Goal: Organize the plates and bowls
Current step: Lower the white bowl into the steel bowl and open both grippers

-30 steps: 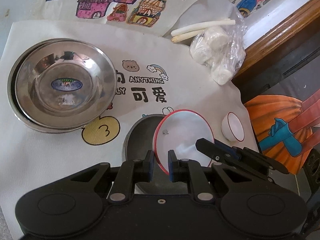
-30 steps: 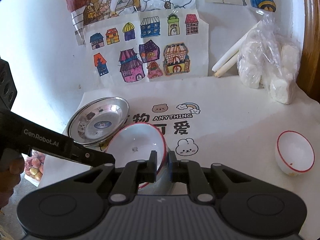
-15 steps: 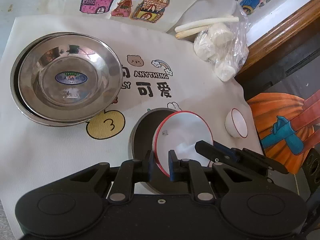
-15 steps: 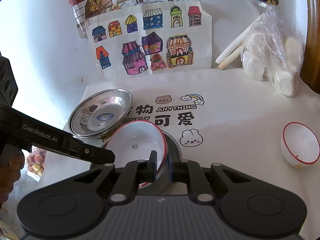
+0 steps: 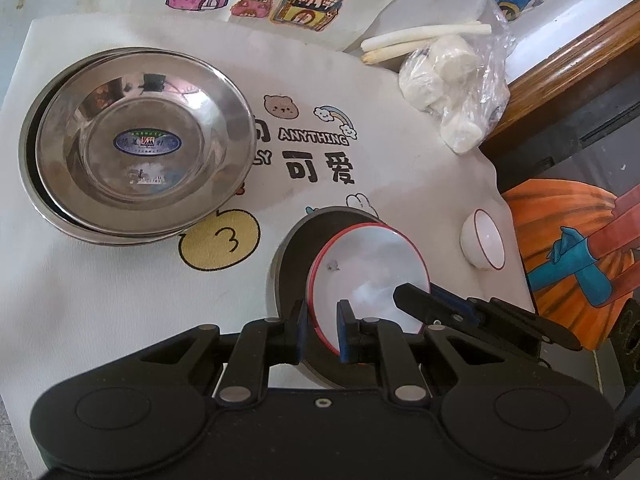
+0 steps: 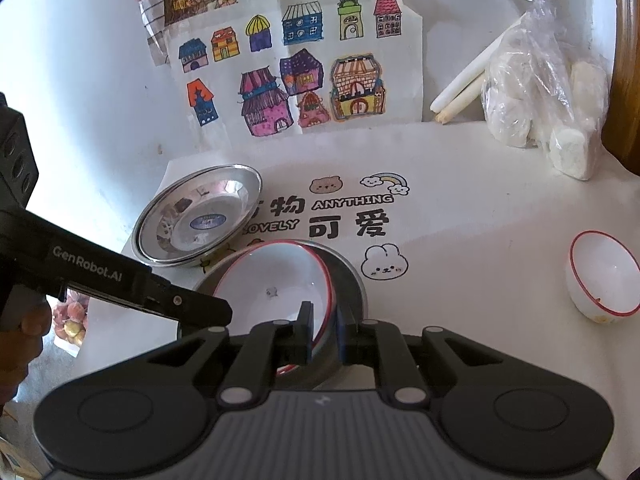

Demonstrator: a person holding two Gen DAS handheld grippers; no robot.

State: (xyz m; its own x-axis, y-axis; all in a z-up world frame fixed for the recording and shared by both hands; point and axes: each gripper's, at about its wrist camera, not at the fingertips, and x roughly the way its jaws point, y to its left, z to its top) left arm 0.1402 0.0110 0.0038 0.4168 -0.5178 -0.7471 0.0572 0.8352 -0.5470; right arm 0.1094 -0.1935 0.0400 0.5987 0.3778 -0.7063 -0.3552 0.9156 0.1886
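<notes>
**Two grippers holding one red-rimmed bowl over a grey dish**

The red-rimmed white bowl (image 5: 366, 280) sits tilted, its mouth turned up and toward the left gripper's side; being round, it has no long axis, and its rim plane slopes rather than lying level. It lies inside a larger dark grey dish (image 5: 294, 248) on the printed white cloth (image 5: 120, 300), just in front of the stacked steel plates (image 5: 140, 140).

The left gripper (image 5: 323, 330) reaches down at a slant, jaws clenched on the bowl's near rim, one pad outside the wall and one inside. The right gripper (image 6: 323, 330) comes in from the opposite side at a similar downward slant, jaws likewise pinched on the rim; whether it also catches the grey dish's edge cannot be told. Each gripper's finger shows in the other's view as a black bar across the bowl. At the left edge of the right wrist view part of a hand (image 6: 20, 340) is seen on the left tool's handle.

The bowl is glossy white inside with a thin red lip and a small dark mark on its inner wall. A smaller red-rimmed bowl (image 6: 604, 276) lies tipped on the cloth, well apart to the right.
</notes>
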